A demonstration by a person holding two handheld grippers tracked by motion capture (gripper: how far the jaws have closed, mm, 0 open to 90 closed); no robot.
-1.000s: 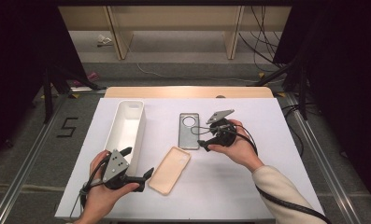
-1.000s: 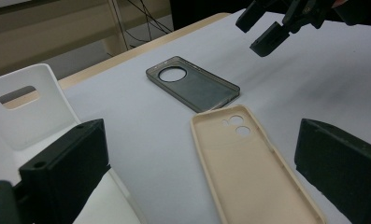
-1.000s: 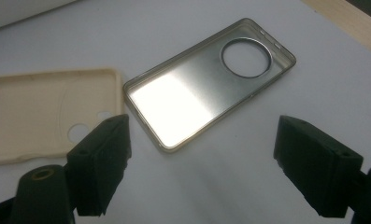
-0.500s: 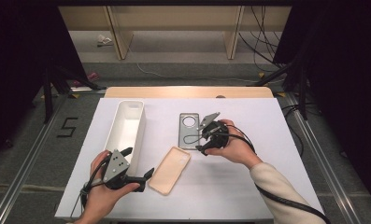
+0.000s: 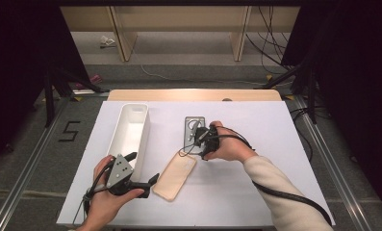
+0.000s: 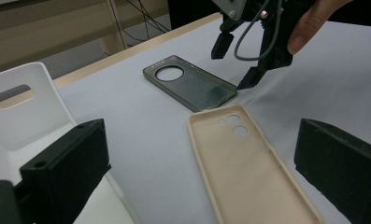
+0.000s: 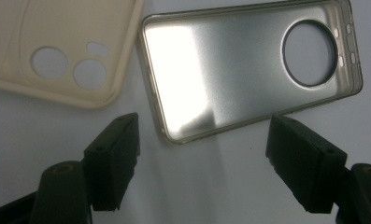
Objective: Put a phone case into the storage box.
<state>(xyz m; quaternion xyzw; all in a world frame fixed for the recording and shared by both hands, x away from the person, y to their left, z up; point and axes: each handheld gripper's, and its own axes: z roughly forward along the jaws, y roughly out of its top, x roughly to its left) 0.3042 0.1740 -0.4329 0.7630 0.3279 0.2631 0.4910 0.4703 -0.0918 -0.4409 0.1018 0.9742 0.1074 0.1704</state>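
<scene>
A grey translucent phone case [image 5: 194, 126] [image 7: 239, 70] lies inside up at the middle of the white table cover. My right gripper [image 5: 191, 144] [image 7: 209, 158] hovers open just off its near end, jaws astride that short edge with nothing between them. A beige phone case [image 5: 175, 175] [image 6: 248, 163] lies inside up, nearer and to the left, one corner close to the grey case [image 6: 190, 84]. Beside the beige case's left edge, my left gripper [image 5: 143, 167] [image 6: 202, 168] rests open and empty. The left gripper view shows the right gripper [image 6: 233, 65] tipped down over the grey case's end.
A long white bin [image 5: 129, 134] [image 6: 19, 107] stands left of the cases, right by my left hand. The table cover [image 5: 275, 144] is bare on the right. A wooden strip [image 5: 193, 95] runs along the far edge, with floor, shelving and cables beyond.
My right gripper has moved left and down from beside the grey case to its near end. The left gripper and both cases have stayed put.
</scene>
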